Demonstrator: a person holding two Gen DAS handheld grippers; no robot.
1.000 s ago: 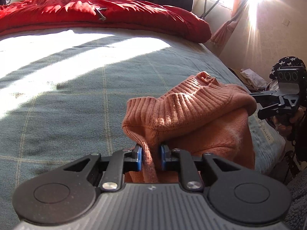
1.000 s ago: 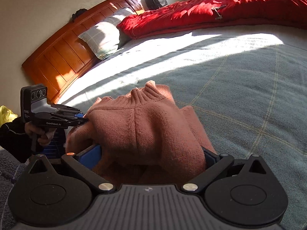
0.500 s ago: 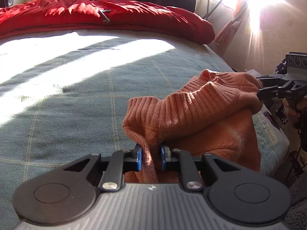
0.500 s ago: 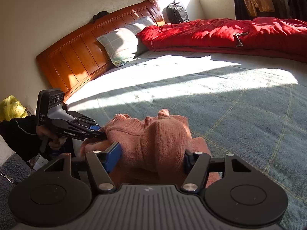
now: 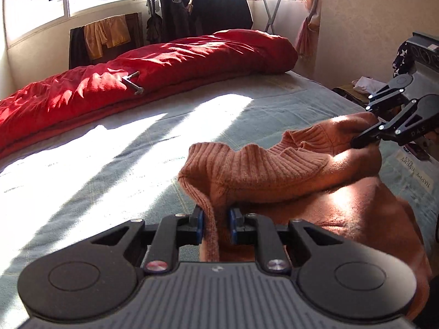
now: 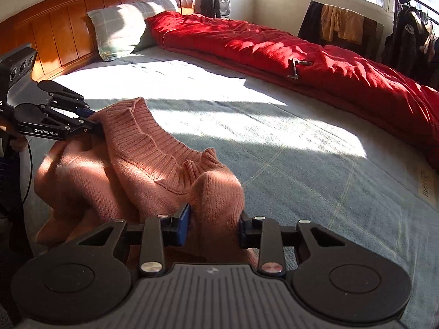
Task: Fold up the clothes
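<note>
A salmon-orange knit sweater (image 5: pixel 315 175) hangs between both grippers above the near edge of the bed, its ribbed edge stretched across. My left gripper (image 5: pixel 216 224) is shut on one end of that ribbed edge, the knit pinched between its blue pads (image 5: pixel 198 226). My right gripper (image 6: pixel 214 226) is shut on a thick bunch of the sweater (image 6: pixel 153 170) at the other end. The left wrist view shows the right gripper (image 5: pixel 365 141) at the far right, biting the fabric. In the right wrist view the left gripper (image 6: pixel 94 126) is at the left. The sweater's body sags below.
A grey-blue checked bed cover (image 6: pixel 288 142) spreads ahead, partly in bright sun. A rolled red duvet (image 6: pixel 301 54) lies along the far side, with a pillow (image 6: pixel 123 24) and wooden headboard (image 6: pixel 63 33) at the head. A rack of dark coats (image 5: pixel 208 13) stands by the window.
My right gripper has closed from wide open onto the sweater. Both grippers have risen and drawn apart, pulling the ribbed edge out straighter between them.
</note>
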